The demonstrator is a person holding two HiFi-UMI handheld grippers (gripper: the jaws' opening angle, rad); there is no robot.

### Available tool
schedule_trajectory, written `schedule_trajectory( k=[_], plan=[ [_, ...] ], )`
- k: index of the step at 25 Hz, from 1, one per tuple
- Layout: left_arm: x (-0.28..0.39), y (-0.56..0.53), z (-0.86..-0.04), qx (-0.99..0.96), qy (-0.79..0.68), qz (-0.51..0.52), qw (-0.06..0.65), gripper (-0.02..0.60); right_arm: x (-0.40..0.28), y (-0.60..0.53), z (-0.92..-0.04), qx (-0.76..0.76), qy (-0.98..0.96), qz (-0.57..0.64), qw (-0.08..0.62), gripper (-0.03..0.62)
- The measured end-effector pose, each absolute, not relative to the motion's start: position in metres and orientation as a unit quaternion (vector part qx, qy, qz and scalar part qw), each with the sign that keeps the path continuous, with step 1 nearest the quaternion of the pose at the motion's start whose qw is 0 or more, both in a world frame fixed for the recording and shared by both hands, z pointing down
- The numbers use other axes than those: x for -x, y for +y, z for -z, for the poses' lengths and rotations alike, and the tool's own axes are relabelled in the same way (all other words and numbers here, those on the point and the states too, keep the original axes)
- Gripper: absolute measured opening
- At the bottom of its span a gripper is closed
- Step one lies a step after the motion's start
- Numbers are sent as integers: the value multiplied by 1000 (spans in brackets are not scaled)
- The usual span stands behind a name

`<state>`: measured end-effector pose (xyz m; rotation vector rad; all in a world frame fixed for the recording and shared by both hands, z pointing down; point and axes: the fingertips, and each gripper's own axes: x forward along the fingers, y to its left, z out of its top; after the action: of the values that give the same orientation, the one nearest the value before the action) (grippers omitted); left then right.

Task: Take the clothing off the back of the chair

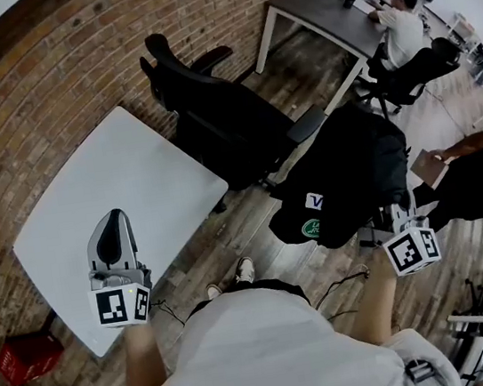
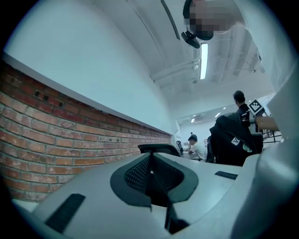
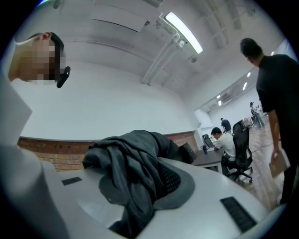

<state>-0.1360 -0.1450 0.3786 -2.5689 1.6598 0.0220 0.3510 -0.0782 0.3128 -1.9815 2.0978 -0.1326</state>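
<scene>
A black jacket (image 1: 351, 171) with white and green badges hangs bunched from my right gripper (image 1: 391, 221), clear of the black office chair (image 1: 213, 120) to its left. In the right gripper view the dark cloth (image 3: 131, 158) drapes over and between the jaws of the right gripper (image 3: 140, 186), which is shut on it. My left gripper (image 1: 117, 233) hovers over the white table, apart from the chair and the jacket. Its jaws meet in the left gripper view, where the left gripper (image 2: 150, 173) is shut on nothing. Past it show the chair's headrest (image 2: 159, 148) and the jacket (image 2: 233, 140).
A white table (image 1: 147, 166) stands by the brick wall (image 1: 45, 82), with a red crate (image 1: 27, 354) on the floor at its near end. A dark desk (image 1: 313, 6) with a seated person (image 1: 401, 24) is at the back right. Another person (image 1: 481, 170) stands close on the right.
</scene>
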Motion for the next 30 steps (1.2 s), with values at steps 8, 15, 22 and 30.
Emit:
schedule_trajectory(
  k=[8, 15, 22, 30],
  plan=[
    [150, -143, -374, 833, 552, -5, 45, 35, -348, -75, -336, 724, 683, 40, 85, 87],
    [161, -140, -375, 830, 556, -4, 46, 35, -339, -83, -326, 720, 688, 33, 90, 87],
    [168, -144, -377, 831, 555, -6, 40, 35, -328, -89, -315, 714, 693, 34, 98, 87],
    [169, -143, -381, 834, 550, -9, 38, 35, -316, -87, -317, 713, 695, 33, 84, 87]
  ],
)
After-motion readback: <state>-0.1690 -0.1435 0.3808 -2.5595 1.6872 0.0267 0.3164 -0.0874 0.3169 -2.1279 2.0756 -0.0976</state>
